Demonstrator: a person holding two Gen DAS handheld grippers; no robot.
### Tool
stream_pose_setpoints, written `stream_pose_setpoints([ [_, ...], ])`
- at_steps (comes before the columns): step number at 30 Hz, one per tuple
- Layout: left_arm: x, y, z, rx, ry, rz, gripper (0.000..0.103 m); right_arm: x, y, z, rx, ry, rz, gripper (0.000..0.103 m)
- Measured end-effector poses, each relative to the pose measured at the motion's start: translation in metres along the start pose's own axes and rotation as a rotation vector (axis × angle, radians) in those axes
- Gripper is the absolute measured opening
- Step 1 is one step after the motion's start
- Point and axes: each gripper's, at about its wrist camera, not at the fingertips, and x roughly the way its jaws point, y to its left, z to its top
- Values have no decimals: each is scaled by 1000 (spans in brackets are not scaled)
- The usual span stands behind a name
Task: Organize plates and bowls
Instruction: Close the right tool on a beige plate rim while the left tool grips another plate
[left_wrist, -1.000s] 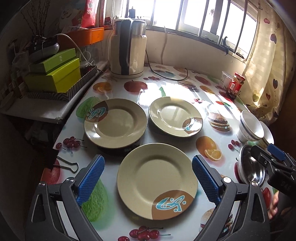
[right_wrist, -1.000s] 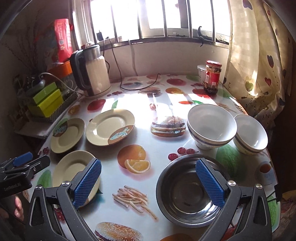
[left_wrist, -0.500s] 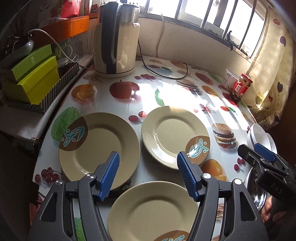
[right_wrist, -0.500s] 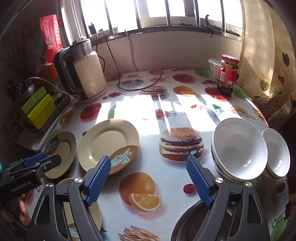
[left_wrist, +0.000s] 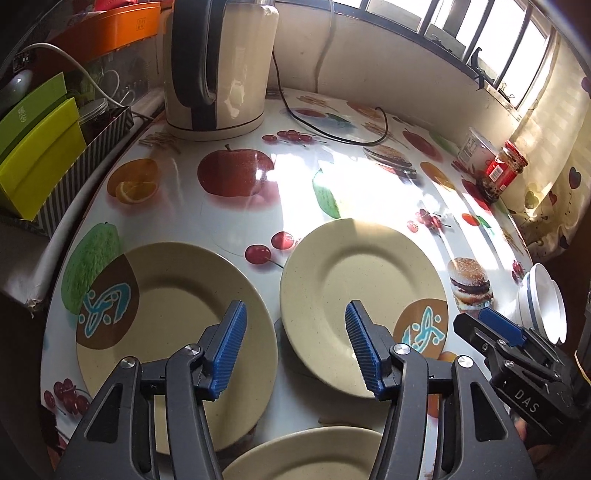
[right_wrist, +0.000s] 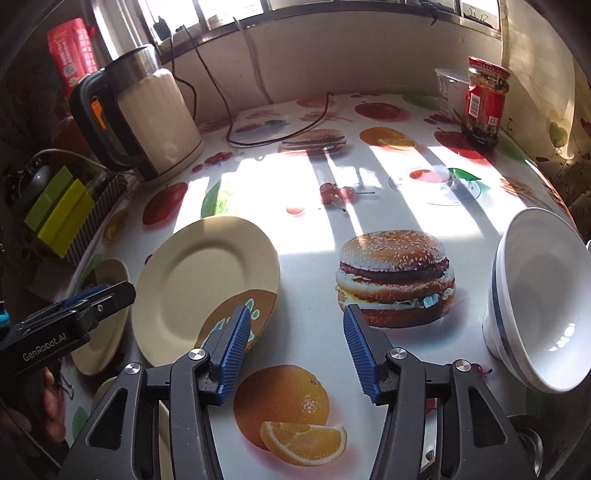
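Three cream plates lie on the fruit-print worktop: left plate, right plate, near plate. White bowls are stacked at the right. The left claw and right claw have just been closing, jaws apart and empty.

bench: glossy printed plastic cover, sun glare | plates: matt speckled beige, smooth | bowls: glossy white glaze | kettle: shiny cream plastic, black handle | jar: glass | left hand-held gripper: ribbed blue pads, matt black plastic
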Motion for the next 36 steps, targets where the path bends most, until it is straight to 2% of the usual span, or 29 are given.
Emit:
stream_pose_setpoints([
  [3,9,-1,6,11,8,0,57,6,2,2,-5,3,3,52],
  [5,12,0,9,6,13,-9,49,9,2,4,1,4,15,50],
  [18,24,-2,19,14,30,-32,49,21,2,6,23,32,52,38],
  [21,27,-2,18,16,43,-29,43,21,3,5,21,31,61,31],
  [22,27,-3,18,20,38,-28,43,21,3,6,23,31,70,27],
  [28,33,0,19,19,54,-43,42,22,4,7,28,32,91,19],
  [30,36,1,19,13,69,-44,33,22,5,7,27,32,95,18],
  [36,37,2,19,9,67,-32,27,22,7,7,22,32,98,15],
])
